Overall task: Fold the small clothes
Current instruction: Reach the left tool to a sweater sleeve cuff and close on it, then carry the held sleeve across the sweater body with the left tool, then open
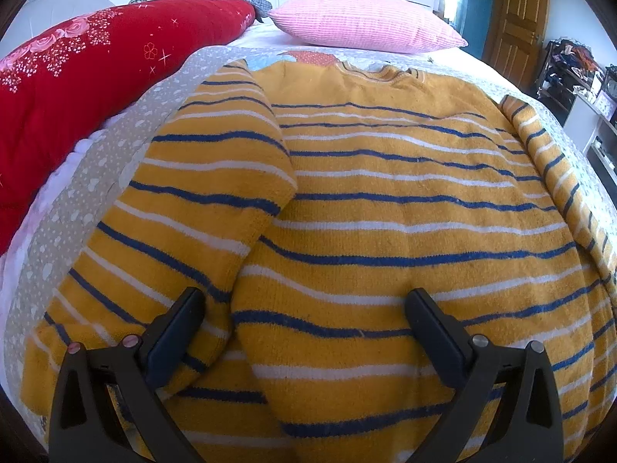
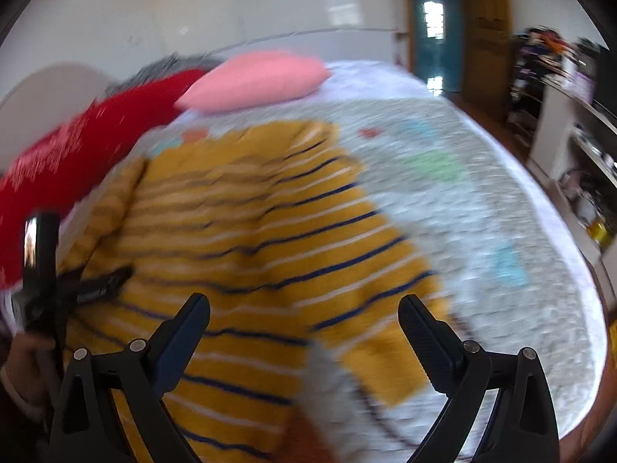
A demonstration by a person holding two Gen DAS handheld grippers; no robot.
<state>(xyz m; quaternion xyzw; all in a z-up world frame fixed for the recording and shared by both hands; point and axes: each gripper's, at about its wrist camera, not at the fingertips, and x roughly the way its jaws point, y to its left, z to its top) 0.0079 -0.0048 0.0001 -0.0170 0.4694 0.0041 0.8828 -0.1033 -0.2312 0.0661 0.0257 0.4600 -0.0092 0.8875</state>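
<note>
Your left gripper hovers low over the yellow striped sweater, fingers spread wide with nothing between them; the sweater's body lies directly under and ahead of it, and one sleeve lies folded along its left side. Your right gripper, fingers likewise apart and empty, sits above the sweater's right lower part. The garment lies flat on the patterned bedspread, short of the pink pillow.
</note>
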